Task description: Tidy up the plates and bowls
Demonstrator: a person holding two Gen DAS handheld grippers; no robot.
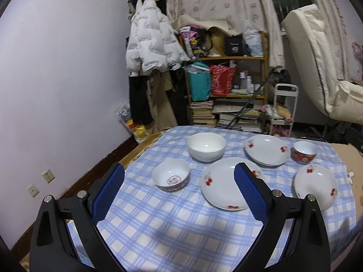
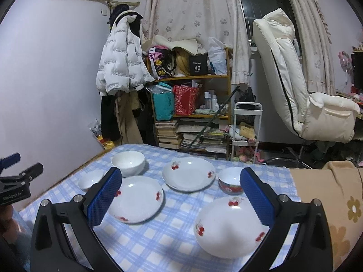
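With both pairs of fingers spread wide and nothing held, the right gripper (image 2: 181,195) is judged nearer the cherry plate (image 2: 229,226), which lies flat just ahead between its fingers, right of the middle plate (image 2: 136,199).
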